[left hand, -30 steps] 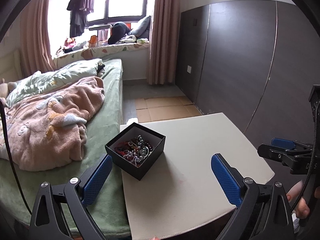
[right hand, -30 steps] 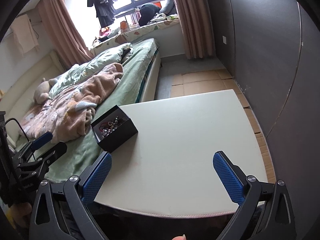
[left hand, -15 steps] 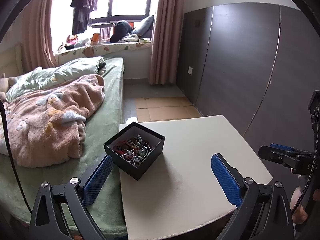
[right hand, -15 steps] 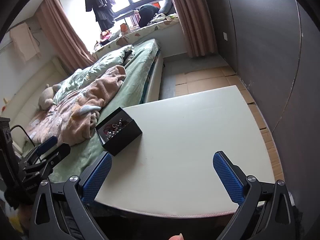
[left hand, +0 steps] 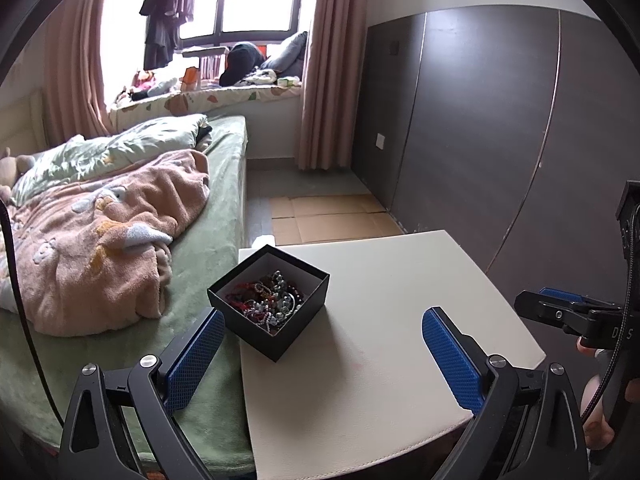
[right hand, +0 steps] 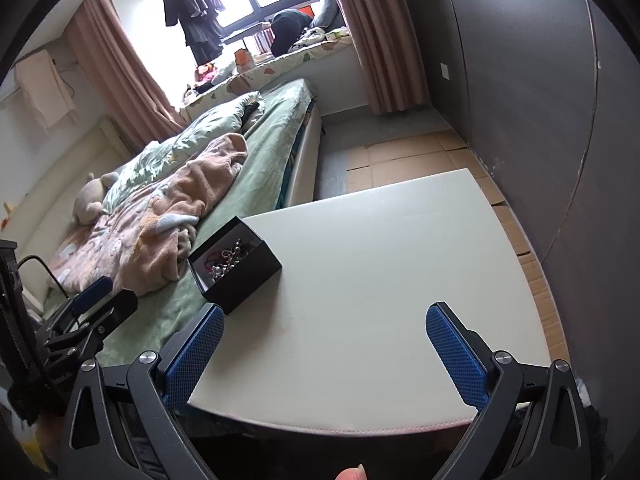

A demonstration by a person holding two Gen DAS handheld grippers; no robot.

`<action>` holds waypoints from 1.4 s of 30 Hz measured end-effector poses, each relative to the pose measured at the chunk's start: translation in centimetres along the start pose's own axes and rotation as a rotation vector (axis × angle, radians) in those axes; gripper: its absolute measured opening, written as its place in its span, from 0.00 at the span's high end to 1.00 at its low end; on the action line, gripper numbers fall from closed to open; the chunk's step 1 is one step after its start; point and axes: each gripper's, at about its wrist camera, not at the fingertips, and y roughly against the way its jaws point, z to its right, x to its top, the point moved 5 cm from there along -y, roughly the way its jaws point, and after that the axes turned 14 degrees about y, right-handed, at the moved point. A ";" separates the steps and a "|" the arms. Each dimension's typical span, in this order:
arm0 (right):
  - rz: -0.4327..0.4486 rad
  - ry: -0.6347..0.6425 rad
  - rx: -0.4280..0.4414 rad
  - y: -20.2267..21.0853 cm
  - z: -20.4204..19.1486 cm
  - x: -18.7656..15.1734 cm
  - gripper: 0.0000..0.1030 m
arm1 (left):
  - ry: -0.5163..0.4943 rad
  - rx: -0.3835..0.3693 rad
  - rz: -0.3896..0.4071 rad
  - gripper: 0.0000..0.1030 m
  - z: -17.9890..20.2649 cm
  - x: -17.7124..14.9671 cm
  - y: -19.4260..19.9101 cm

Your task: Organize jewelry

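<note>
Black cardboard box (left hand: 269, 305) sits at the left edge of the white table (left hand: 400, 320), one corner overhanging toward the bed (left hand: 208, 240); a tangle of beads and chains (left hand: 268, 294) fills it. Risk, as I judge it: a nudge from the left could tip the box off onto the bedding, and tangled strands may drag neighbours out when one is lifted. Left gripper (left hand: 324, 356) spread wide, holding nothing; box lies just ahead of its left finger, not between the pads. Right gripper (right hand: 326, 354) also wide and empty; box ahead and left of it, near its left finger but apart.
</note>
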 end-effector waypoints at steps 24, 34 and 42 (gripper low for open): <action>0.003 -0.003 -0.006 0.1 -0.1 0.0 0.01 | 0.001 -0.004 0.000 0.04 0.3 -0.2 0.1; -0.001 -0.001 -0.007 0.0 -0.3 0.0 0.01 | 0.007 0.003 0.005 0.04 0.1 0.1 0.2; -0.002 0.001 -0.007 -0.1 -0.3 0.0 0.01 | 0.009 0.003 0.006 0.04 -0.2 0.2 0.4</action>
